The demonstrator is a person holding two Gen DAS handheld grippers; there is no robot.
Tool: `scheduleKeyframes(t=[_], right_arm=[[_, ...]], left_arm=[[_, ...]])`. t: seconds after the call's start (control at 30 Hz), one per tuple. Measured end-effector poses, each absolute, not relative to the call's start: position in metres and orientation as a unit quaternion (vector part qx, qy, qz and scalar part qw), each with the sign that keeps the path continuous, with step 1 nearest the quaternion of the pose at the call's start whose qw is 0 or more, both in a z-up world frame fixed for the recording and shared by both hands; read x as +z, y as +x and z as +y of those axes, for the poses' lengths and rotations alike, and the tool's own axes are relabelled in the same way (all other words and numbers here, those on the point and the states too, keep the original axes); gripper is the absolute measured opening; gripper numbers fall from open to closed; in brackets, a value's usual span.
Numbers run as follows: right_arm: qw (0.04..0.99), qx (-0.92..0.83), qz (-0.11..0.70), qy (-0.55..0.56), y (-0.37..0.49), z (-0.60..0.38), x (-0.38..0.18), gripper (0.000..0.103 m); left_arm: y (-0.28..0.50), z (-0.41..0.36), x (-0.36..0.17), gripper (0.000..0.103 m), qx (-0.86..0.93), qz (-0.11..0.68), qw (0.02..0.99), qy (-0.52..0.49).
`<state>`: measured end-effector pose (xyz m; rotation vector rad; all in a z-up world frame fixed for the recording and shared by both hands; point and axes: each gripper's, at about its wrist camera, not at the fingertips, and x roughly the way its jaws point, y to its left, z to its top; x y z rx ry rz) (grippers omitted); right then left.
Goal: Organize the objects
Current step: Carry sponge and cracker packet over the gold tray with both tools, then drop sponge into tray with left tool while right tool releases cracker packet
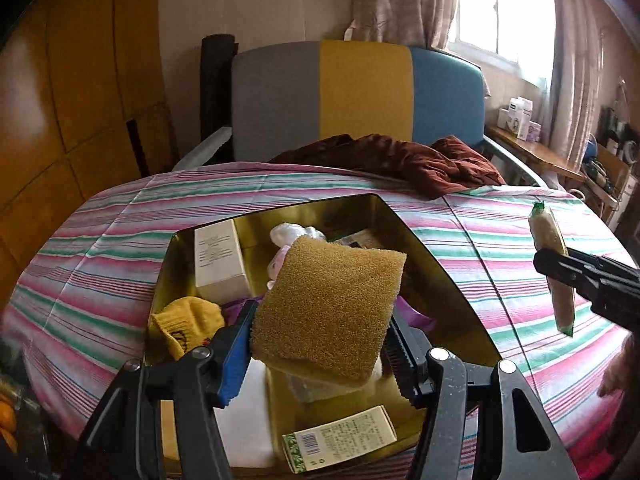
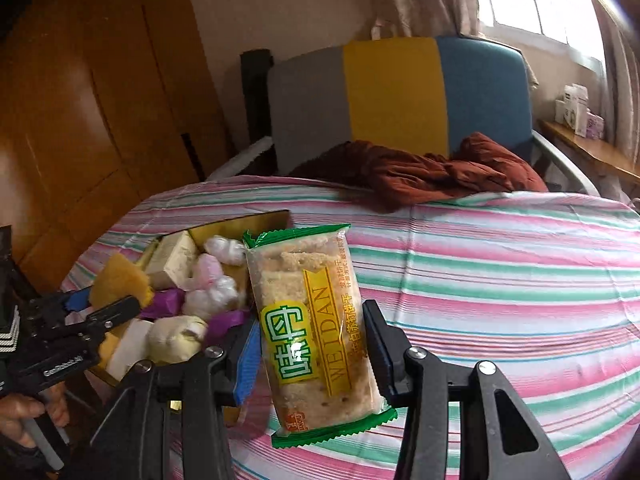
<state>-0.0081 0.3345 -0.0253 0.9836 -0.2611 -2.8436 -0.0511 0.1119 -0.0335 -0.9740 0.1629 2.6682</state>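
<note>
My left gripper [image 1: 320, 332] is shut on a tan sponge [image 1: 328, 308], which hangs over a gold tin box [image 1: 436, 264] on the striped tablecloth. Inside the tin lie a cream carton [image 1: 220, 260], a yellow knit item [image 1: 186, 324], white and pink soft pieces [image 1: 288, 236], purple wrapping and a green-printed carton [image 1: 340, 444]. My right gripper [image 2: 310, 344] is shut on a cracker packet [image 2: 314, 332] with green ends, held upright above the cloth to the right of the tin [image 2: 240, 224]. The left wrist view shows that packet [image 1: 552, 240] edge-on at the right.
A striped cloth [image 1: 500, 232] covers the round table. A dark red garment [image 1: 420, 160] lies at its far edge before a grey, yellow and blue chair [image 1: 360, 88]. A wooden wardrobe [image 1: 60, 100] stands left, a shelf with boxes [image 1: 520, 120] right. A hand [image 2: 24, 412] grips the left tool.
</note>
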Motion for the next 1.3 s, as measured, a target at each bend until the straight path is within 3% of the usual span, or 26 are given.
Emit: scheduleKeyframes(t=[0.13,0.6,0.97,1.17,1.3], right_arm=[[0.066,-0.942,-0.076,0.32,-0.008,0.324,-0.027,0.047],[0.074,-0.933,-0.174,0.307,-0.008,0.28,-0.03,0.047],[0.067,-0.928,-0.149,0.335,-0.009,0.26,-0.032,0.048],[0.069,-0.919,-0.144,0.359,-0.027,0.253,-0.038,0.048],[0.068,-0.911,-0.153,0.378,-0.04,0.252,-0.044,0.051]], left_arm=[[-0.053,0.108,-0.033,0.061,0.929,0.05,0.144,-0.337],[-0.052,0.081,-0.032,0.061,0.932,0.036,0.131,-0.338],[-0.063,0.035,-0.033,0.061,0.926,-0.04,0.125,-0.354],[-0.082,0.048,-0.024,0.061,0.922,-0.033,0.149,-0.355],[-0.106,0.064,-0.023,0.069,0.92,-0.03,0.147,-0.363]])
